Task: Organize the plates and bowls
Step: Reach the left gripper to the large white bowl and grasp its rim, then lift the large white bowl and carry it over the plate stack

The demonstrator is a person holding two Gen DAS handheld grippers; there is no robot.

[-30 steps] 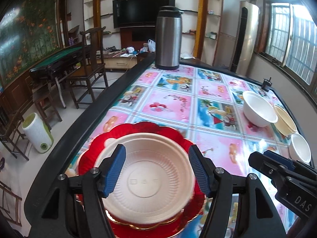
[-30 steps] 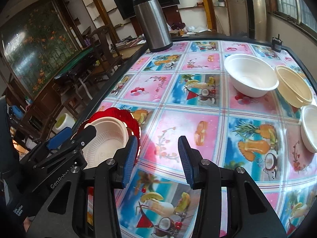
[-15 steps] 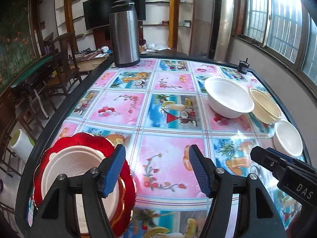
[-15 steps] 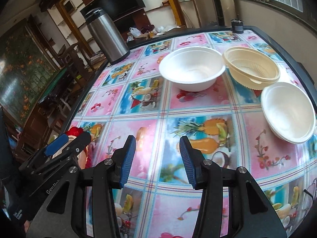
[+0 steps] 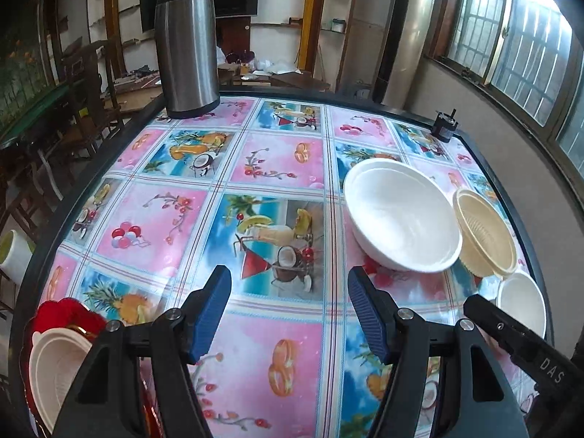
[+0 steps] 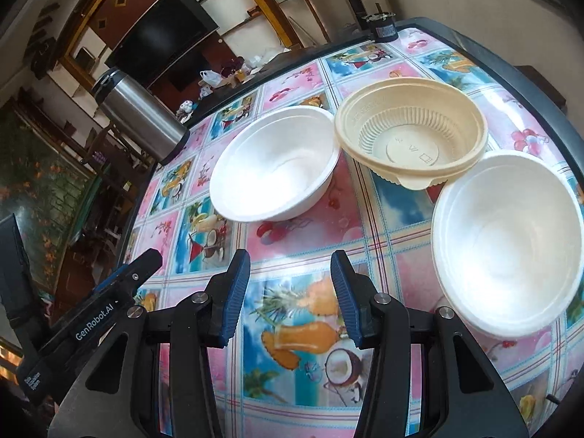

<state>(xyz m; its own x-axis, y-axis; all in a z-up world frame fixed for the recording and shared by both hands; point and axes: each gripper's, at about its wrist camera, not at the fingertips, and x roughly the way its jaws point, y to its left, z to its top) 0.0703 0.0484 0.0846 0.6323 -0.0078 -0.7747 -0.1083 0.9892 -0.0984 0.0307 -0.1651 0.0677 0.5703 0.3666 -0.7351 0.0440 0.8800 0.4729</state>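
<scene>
Both your grippers hang empty over the table (image 5: pixel 277 168), left gripper (image 5: pixel 288 310) fingers wide apart, right gripper (image 6: pixel 290 292) narrower. Three bowls sit together at the right: white bowl (image 6: pixel 273 164), tan bowl (image 6: pixel 410 133), near bowl (image 6: pixel 507 241). Take one rim squarely, then nest. The plates (image 5: pixel 58 346) are stacked far left. Readable: "GenRobot.AI", "DAS".

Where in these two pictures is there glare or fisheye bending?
Left wrist view: the window is overexposed and the table edge bows. Right wrist view: glare whitens the nearest white bowl, and the whole scene is tilted.
</scene>
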